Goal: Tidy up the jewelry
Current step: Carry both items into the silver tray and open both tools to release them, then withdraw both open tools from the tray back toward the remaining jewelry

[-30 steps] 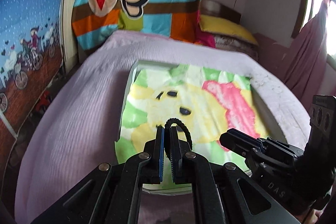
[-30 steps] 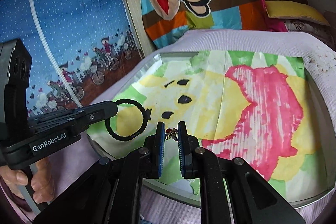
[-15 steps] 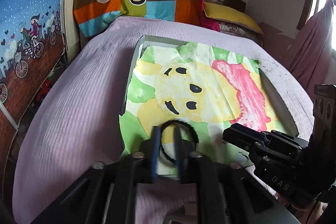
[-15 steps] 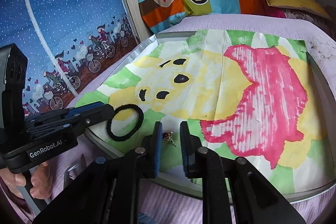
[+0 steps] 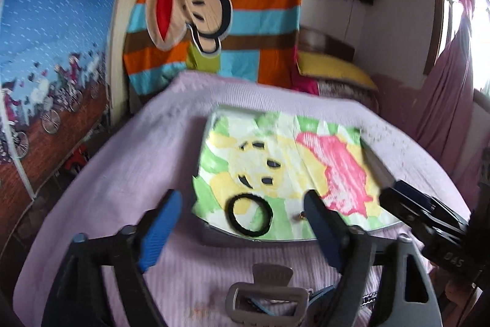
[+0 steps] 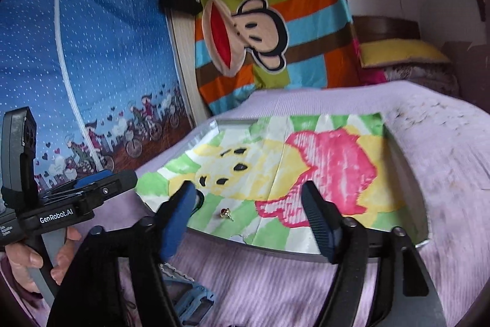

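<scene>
My left gripper (image 5: 242, 194) stands wide open, drawn back over the purple bedspread, with nothing between its blue pads (image 5: 160, 230). Beyond it a black hair tie (image 5: 249, 233) lies flat on the painted paper in the metal tray (image 5: 260, 238). A small gold earring with a red stone (image 6: 225, 212) rests on the green patch near the tray's front edge, also visible as the earring (image 5: 301, 216) in the left wrist view. My right gripper (image 6: 248, 185) is open too, and holds nothing. Its left finger hides most of the hair tie (image 6: 199, 199).
A grey claw clip (image 5: 265, 298) lies on the bedspread just before the left gripper. A blue clip (image 6: 191, 298) sits near a hand (image 6: 29, 262) holding the left gripper's handle. A striped monkey blanket (image 6: 275, 29) hangs at the back, with a yellow pillow (image 5: 333, 68) to its right.
Both grippers have opened wide and drawn back from the tray. The hair tie left the left gripper and the earring left the right one; both now lie on the paper.
</scene>
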